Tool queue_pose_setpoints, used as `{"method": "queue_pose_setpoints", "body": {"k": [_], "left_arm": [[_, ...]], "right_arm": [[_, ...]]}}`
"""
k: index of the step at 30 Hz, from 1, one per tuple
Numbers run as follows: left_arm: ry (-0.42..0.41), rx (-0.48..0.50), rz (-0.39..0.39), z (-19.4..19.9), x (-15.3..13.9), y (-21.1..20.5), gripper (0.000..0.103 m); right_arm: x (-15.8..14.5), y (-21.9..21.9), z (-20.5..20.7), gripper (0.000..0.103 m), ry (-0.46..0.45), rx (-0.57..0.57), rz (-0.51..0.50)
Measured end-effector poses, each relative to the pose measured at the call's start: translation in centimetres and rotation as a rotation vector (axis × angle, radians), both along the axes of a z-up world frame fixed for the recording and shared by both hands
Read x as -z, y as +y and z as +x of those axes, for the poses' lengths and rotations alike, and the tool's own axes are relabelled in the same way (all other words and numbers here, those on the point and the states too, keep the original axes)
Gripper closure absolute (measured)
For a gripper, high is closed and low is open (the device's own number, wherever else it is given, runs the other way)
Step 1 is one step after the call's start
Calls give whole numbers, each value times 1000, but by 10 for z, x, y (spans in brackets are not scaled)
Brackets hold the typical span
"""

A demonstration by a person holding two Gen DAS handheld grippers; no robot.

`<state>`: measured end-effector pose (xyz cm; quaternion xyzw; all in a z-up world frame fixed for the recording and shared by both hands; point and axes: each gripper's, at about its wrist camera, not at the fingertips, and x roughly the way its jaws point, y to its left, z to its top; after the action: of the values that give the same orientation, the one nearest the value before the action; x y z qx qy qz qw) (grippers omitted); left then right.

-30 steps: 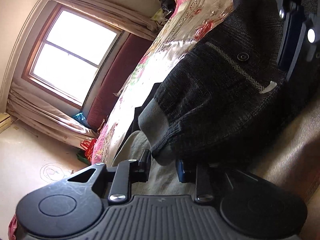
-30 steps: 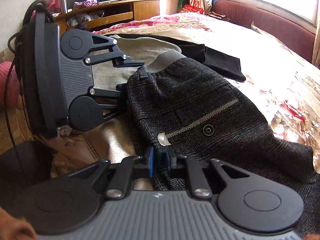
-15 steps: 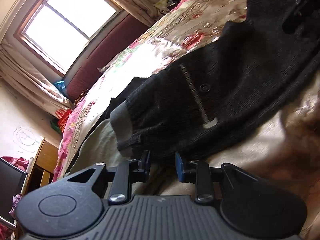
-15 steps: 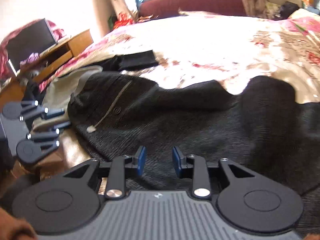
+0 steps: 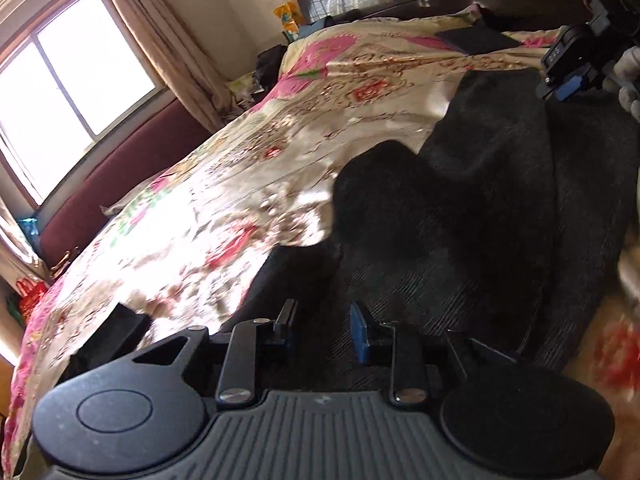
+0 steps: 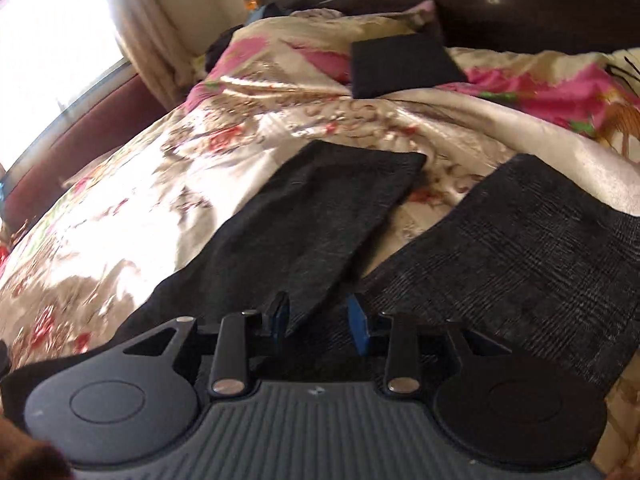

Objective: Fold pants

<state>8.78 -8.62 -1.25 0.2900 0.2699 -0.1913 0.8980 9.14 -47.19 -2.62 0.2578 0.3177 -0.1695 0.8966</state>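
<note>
Dark charcoal pants point(image 6: 520, 248) lie spread on a floral bedspread point(image 6: 200, 168), the two legs fanned apart toward the headboard, the other leg point(image 6: 320, 216) to the left. My right gripper point(image 6: 318, 320) hovers over the fork of the legs. Its jaws are opening and the blue pads press on nothing. In the left wrist view the pants point(image 5: 460, 220) fill the middle and right. My left gripper point(image 5: 322, 330) stands open just above the dark cloth with a clear gap between its pads. The right gripper point(image 5: 568, 88) shows far off at the top right.
A folded dark garment point(image 6: 400, 64) rests near the dark wooden headboard point(image 6: 520, 8). Another black garment point(image 5: 120, 320) lies at the bed's near left. A window point(image 5: 60, 80) with curtains and a maroon bench point(image 5: 120, 168) run along the far side. A gloved hand point(image 5: 630, 80) holds the right gripper.
Both views have swung from the waistband end to the legs and headboard. The right gripper's jaws have widened from nearly shut. The left gripper's gap looks unchanged.
</note>
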Motion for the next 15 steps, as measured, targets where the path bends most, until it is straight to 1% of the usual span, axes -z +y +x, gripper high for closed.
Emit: {"method": "queue_pose_setpoints", "body": {"k": [1,3,5,8,14,15], "left_arm": [[10,24,-8,2,1,-12,58],[24,62,-6,6,5,-31,58],[25,93,21,8,10,-47,58],[38,107,46,10,15,-58,58],[44,110,73,8,17,-61,58],[43,110,78,7,17,-62,58]], "right_arm": [[4,-9,1,68,-6,22,13],[9,-22,7,70,-29,26,50],[11,-26,18,70,-38,19,51],[17,-33,35,70,-43,4,64],[33,-61,56,72,-147,103,238],[36,-66,60,74,-173,116,259]]}}
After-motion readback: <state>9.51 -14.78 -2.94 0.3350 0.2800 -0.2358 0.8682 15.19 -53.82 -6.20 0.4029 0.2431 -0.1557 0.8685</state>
